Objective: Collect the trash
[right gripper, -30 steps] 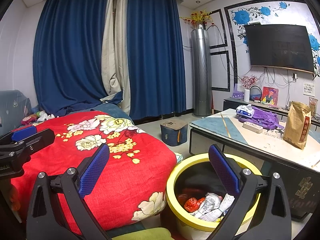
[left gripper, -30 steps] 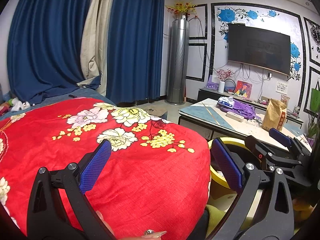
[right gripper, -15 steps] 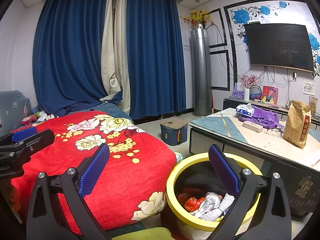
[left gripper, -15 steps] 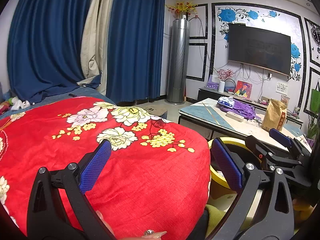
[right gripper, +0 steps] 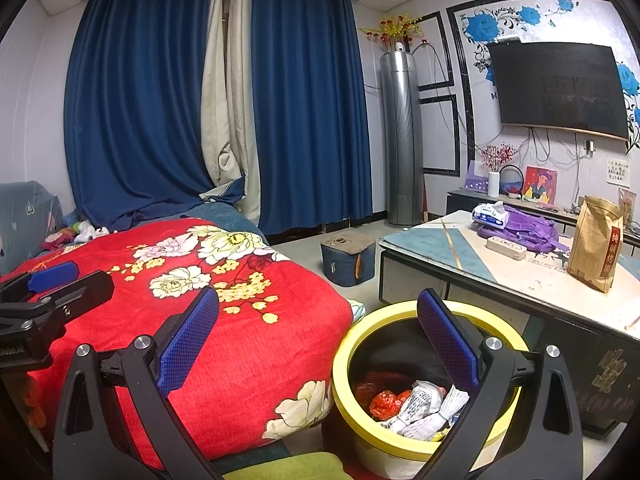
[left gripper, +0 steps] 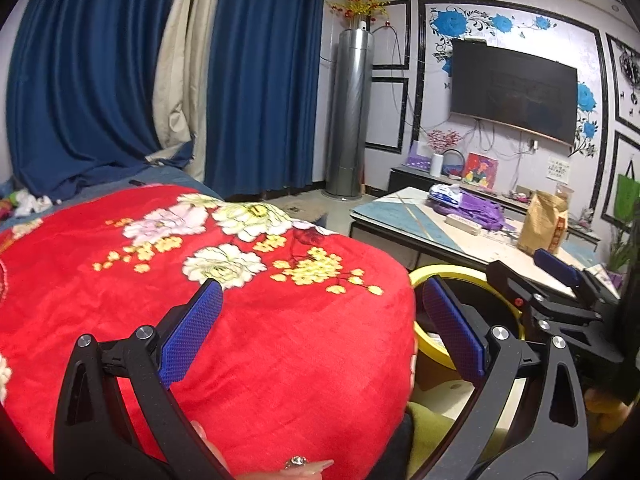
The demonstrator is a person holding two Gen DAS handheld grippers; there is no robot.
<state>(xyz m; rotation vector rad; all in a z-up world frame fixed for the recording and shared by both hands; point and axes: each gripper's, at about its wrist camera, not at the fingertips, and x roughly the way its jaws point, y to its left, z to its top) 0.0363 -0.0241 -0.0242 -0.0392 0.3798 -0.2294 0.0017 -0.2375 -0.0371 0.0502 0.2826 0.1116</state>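
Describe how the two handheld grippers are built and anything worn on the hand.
Both the left gripper and right gripper have glossy black plastic frames with triangular cut-outs, silver bolts at the joints, and flat fingers faced with blue, dimpled pads. No cables show. A finger below the left gripper wears a ring with a clear stone.

We see almost no change: both views drift only a hair, the left claw (left gripper: 318, 334) and right claw (right gripper: 318, 336) shifting slightly, wide apart and empty as earlier, over blanket (left gripper: 248, 320) and bin (right gripper: 400, 444)
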